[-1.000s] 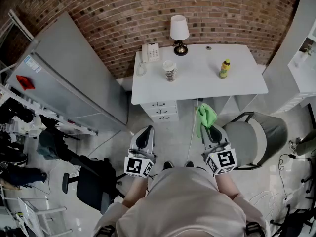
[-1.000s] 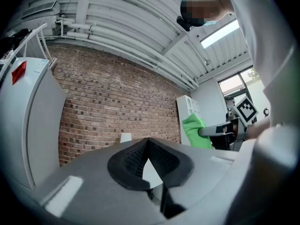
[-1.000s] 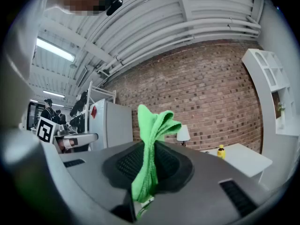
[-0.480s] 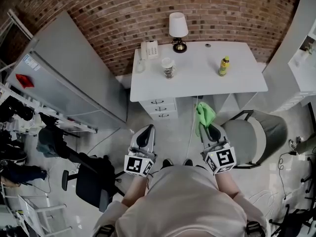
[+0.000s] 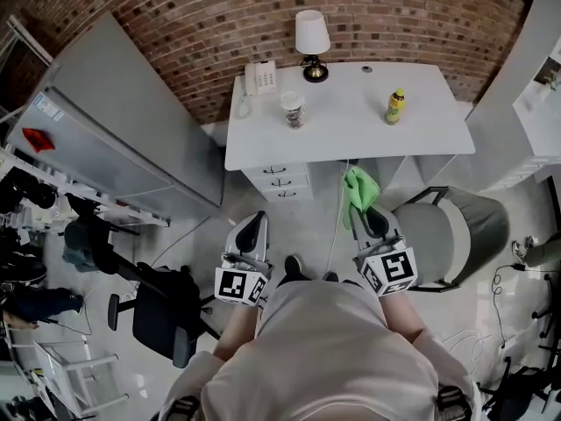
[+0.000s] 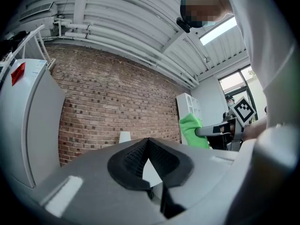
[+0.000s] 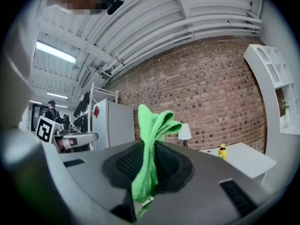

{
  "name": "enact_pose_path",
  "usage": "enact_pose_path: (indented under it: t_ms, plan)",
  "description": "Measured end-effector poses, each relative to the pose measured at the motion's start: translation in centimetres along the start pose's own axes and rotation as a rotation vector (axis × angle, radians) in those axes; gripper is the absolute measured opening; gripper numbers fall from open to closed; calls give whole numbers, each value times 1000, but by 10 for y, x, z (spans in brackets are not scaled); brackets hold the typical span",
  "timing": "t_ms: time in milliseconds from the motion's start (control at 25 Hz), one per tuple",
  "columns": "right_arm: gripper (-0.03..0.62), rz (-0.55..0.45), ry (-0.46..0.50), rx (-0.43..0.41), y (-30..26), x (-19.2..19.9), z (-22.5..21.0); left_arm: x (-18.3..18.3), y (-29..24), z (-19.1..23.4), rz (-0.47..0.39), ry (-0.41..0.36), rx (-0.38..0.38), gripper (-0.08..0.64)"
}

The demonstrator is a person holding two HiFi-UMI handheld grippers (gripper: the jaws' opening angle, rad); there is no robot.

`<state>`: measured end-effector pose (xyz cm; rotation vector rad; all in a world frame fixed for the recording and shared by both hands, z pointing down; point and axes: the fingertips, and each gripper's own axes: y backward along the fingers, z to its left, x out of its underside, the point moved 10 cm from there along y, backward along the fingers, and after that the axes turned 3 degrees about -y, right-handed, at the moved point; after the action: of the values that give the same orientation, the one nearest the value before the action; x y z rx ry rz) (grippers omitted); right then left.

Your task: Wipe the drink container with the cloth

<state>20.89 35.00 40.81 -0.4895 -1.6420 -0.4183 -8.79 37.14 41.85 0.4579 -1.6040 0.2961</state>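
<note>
**Cloth pinched in the right jaws, bottle well away on the table**

The green cloth (image 7: 152, 144) sat clamped between the ribbed black pads of the right gripper (image 7: 150, 159). Its soft folds bunched upward past the jaw tips and a loose end hung below. The drink container (image 5: 396, 106), a small yellow bottle with a dark cap, stood upright on the smooth white table (image 5: 351, 143), well apart from both grippers. The left gripper (image 5: 252, 228) had its jaws closed tip to tip with nothing between them. A patterned cup (image 5: 293, 110), a white telephone (image 5: 260, 77) and a shaded lamp (image 5: 311, 42) also stood on the table, against a red brick wall (image 5: 202, 16).
</note>
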Motion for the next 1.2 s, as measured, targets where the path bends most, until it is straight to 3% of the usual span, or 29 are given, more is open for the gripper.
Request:
enact_pose_path:
  t_ms: [360,600,880,1200]
  plan:
    - [54,7,12,11,-27,3,-17,12,-29,13,-3,7,10,11]
    - [54,29,11,34,-73,9,-32,27,-68,48,7,27,30,9]
    - [54,62,14,94,-171,17,-44,50,-134,132,0,53,65,9]
    - [54,75,58,189,-284,19,-51,67,-214,244,19,19,190,9]
